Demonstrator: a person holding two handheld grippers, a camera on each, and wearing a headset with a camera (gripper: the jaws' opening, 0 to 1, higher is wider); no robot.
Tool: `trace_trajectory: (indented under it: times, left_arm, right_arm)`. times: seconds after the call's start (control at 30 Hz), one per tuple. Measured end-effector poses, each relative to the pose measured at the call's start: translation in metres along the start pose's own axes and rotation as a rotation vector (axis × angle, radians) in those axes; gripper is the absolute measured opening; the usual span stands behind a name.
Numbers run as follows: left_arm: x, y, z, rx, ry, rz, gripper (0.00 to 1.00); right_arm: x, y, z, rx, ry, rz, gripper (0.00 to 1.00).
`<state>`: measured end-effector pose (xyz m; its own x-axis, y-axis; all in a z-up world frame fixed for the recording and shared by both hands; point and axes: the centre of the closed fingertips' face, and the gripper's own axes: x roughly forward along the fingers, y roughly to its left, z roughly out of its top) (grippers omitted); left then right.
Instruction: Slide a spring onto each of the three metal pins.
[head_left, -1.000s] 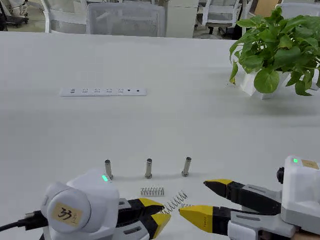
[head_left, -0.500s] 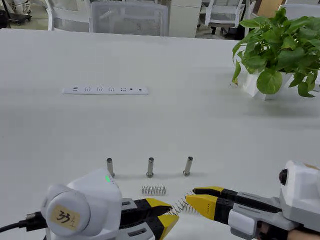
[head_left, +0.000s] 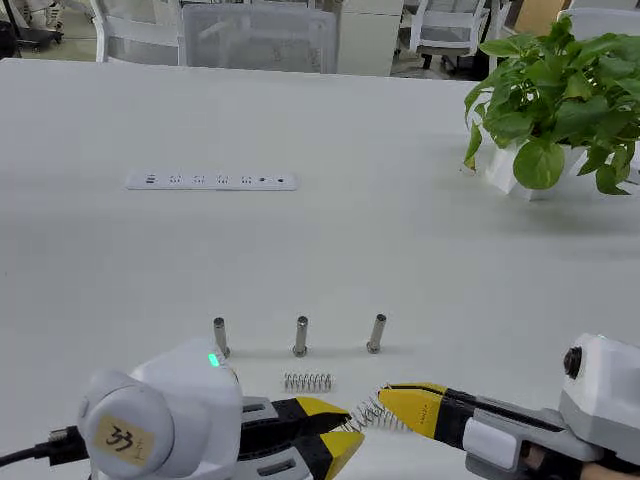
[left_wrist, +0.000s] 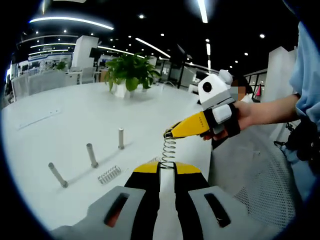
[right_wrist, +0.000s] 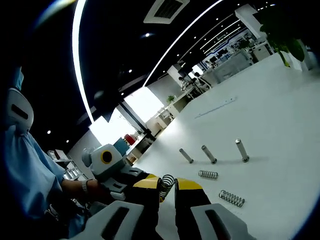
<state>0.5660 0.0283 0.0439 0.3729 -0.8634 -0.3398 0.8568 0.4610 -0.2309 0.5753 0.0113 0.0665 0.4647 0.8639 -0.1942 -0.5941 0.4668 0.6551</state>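
A spring (head_left: 368, 414) was pinched at both ends by the left hand-held gripper (head_left: 343, 432) and right hand-held gripper (head_left: 392, 402), at 6 o'clock of the three metal pins (head_left: 300, 336); one end should be freed, then centred over a pin.

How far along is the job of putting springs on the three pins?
Done: nothing; all three pins stand bare. In hand: one spring is pinched between the left gripper and right gripper. Left: threading it, then the two loose springs on the table.
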Motion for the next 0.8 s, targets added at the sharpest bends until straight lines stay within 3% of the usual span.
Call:
trace_trajectory:
  times: [0.23, 0.5, 0.8]
  left_arm:
    - [0.001, 0.001, 0.0, 0.001, 0.007, 0.006, 0.06]
    - [0.003, 0.001, -0.003, 0.007, 0.03, 0.011, 0.06]
    - [0.003, 0.0, -0.007, 0.005, 0.042, 0.009, 0.06]
  right_arm:
    - [0.003, 0.006, 0.004, -0.093, 0.02, -0.023, 0.06]
    - [0.007, 0.014, 0.002, -0.295, 0.094, -0.048, 0.06]
    - [0.011, 0.022, -0.002, -0.4, 0.131, -0.046, 0.06]
